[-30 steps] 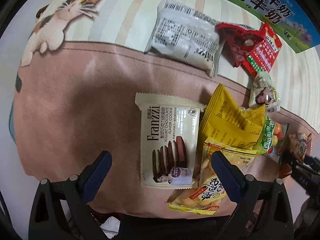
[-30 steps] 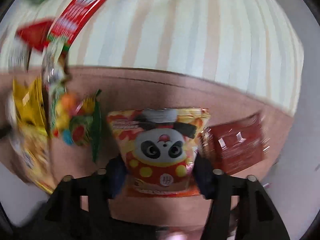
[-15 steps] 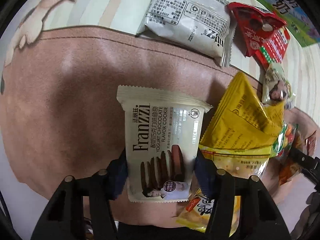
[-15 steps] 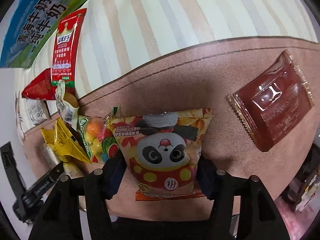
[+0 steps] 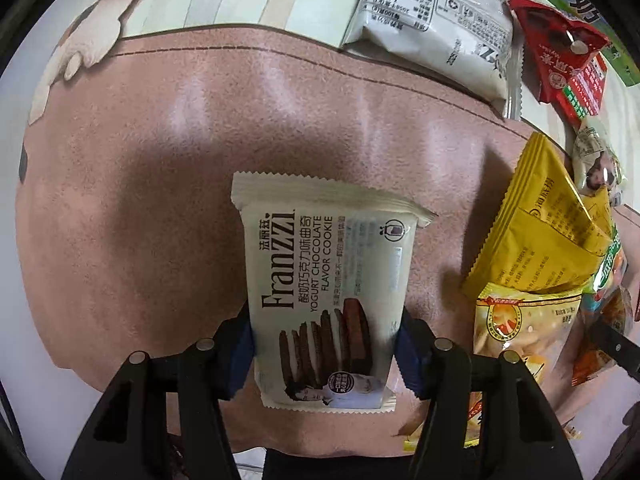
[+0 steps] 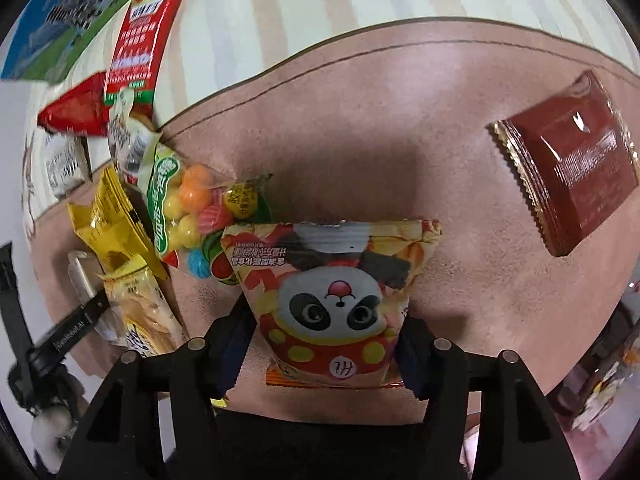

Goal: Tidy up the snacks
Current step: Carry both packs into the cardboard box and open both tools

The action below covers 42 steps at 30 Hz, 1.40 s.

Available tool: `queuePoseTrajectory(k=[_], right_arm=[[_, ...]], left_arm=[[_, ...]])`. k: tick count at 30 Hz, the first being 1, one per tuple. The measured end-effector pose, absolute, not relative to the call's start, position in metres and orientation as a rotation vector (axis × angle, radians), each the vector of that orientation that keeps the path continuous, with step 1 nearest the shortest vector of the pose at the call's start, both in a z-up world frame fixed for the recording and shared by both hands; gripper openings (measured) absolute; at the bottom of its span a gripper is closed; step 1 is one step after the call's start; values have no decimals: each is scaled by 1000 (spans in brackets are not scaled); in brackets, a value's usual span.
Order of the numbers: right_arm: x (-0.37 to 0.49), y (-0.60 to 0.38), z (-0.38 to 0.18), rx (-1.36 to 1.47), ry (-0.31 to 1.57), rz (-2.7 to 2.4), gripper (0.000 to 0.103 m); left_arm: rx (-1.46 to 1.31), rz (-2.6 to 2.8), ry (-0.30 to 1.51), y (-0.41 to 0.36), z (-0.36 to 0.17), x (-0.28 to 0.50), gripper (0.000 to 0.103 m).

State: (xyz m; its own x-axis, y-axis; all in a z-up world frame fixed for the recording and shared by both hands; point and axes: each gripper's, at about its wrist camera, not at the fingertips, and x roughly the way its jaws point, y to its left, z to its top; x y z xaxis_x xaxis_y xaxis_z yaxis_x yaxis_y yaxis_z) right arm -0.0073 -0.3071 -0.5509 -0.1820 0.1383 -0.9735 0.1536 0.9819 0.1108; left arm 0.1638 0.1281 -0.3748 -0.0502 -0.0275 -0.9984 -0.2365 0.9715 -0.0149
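Cream Franzzi cookie packet point(image 5: 326, 292) sits clamped in the left gripper point(image 5: 325, 350), yellow packets point(image 5: 536, 240) just beside, while the right gripper point(image 6: 323, 344) pinches the panda bag point(image 6: 332, 292) against the gumball pack point(image 6: 192, 208).

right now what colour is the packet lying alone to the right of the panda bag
Dark red packet with a gold zigzag edge; right wrist view shows it best.

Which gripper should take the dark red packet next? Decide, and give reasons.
Right. The dark red packet shows only in the right wrist view, lying alone beyond the right gripper. That gripper must first release its panda bag. The left gripper holds the Franzzi pack.
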Motion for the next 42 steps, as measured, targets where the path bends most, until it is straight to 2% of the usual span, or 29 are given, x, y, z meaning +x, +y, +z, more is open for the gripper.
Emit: queuePoseTrajectory(k=[2,3,5,9,16,20,26,32,38,42], right_arm=[[-11,-302,-549,198,1741,-16,61],[-12,-301,-547,187,1730,-15,51],[-19,-292,-540,210,1710,-14,48],[-13,-293,-516,271,1680,7,47],[20,-299,-443,405,1580,138,47],[71,-290,-387,441,1476,235,47],[157,-264,-325,383,1353,305,47],[244,-236,-323,350,1362,327,47],[301,-207,-372,335,1464,325,47],[316,-196,-409,325,1526,321,47]], left_arm=[[-200,173,1604,122,-371,164,57],[-203,172,1596,122,-368,163,57],[-215,163,1583,121,-359,163,57],[-243,145,1517,120,-319,152,57],[-310,41,1345,111,-229,185,57],[-317,-41,1257,98,-168,232,57],[-278,-97,1205,88,-117,315,57],[-234,-81,1301,92,-119,415,57],[-301,-64,1467,109,-166,491,57],[-290,-72,1545,106,-190,515,57]])
